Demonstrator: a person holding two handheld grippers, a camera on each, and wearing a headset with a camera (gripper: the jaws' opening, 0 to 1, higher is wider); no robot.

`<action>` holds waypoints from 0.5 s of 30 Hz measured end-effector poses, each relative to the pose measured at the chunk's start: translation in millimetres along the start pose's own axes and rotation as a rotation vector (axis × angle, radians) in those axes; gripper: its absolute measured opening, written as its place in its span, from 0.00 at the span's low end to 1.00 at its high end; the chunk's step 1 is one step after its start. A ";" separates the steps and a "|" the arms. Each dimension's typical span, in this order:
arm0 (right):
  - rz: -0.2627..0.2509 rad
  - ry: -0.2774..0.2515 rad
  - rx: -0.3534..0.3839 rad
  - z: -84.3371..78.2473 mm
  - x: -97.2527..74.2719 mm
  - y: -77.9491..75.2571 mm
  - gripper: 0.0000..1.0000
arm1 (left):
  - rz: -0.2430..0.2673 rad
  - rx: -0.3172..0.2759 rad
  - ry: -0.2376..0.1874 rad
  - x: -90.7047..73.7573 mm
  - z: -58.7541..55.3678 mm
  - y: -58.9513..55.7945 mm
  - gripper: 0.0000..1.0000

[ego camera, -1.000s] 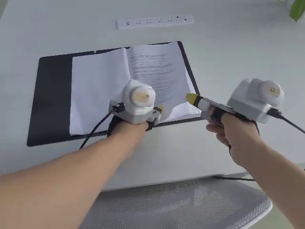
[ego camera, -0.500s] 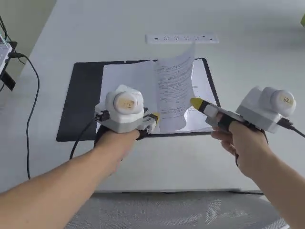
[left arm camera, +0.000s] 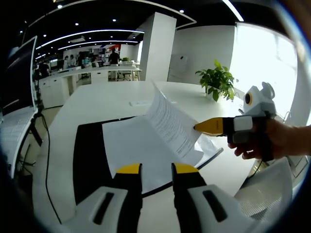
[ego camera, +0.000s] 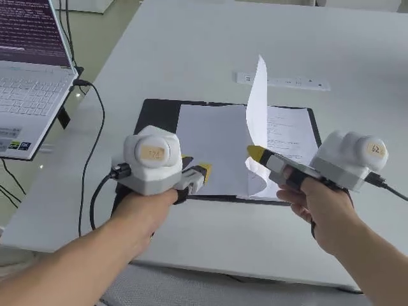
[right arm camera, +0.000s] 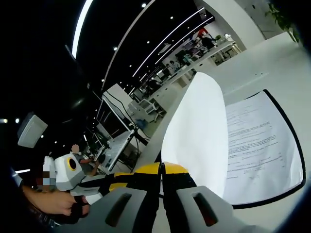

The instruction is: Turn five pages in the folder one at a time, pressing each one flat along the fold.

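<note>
Currently right gripper (ego camera: 255,152) pinches the page (ego camera: 257,108) at its lower edge, sheet upright over the folder (ego camera: 158,113) fold; left gripper (ego camera: 201,172), jaws parted and empty, sits nearer the landing side.

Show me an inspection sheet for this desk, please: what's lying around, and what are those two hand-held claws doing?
Surface: white table, bare around the work.
Job's things: black folder lies open; one page stands curled upright near the fold; a printed page lies flat to its right.
Clutter: power strip beyond the folder; open laptop off the table's left side.
Grippers: right gripper shut on the page's lower edge; left gripper hovers at the folder's near edge, jaws apart, holding nothing.
Cables: black cable trails along the table's left edge; gripper lead hangs off the near edge.
Surroundings: open-plan office, potted plant, people far off.
</note>
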State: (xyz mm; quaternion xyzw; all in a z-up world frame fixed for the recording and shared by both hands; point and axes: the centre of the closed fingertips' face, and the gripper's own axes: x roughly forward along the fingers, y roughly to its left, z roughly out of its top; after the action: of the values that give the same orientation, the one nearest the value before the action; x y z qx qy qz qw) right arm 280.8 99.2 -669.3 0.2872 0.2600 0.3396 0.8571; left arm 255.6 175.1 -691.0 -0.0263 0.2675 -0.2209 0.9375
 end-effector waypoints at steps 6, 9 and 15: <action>0.024 0.057 -0.013 -18.2 34.3 18.8 0.00 | 0.042 -0.035 -0.015 -21.8 -3.2 29.8 0.21; 0.029 0.077 -0.010 -26.7 48.6 23.7 0.00 | 0.060 -0.047 -0.017 -30.8 -6.6 41.0 0.21; 0.000 0.122 0.005 -45.1 69.4 23.6 0.00 | 0.085 -0.071 -0.016 -41.8 -13.9 57.8 0.20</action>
State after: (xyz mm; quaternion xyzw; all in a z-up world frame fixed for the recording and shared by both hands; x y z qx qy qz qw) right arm 285.6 178.4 -702.5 0.2682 0.3126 0.3559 0.8389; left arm 239.9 246.1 -692.1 -0.0500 0.2684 -0.1710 0.9467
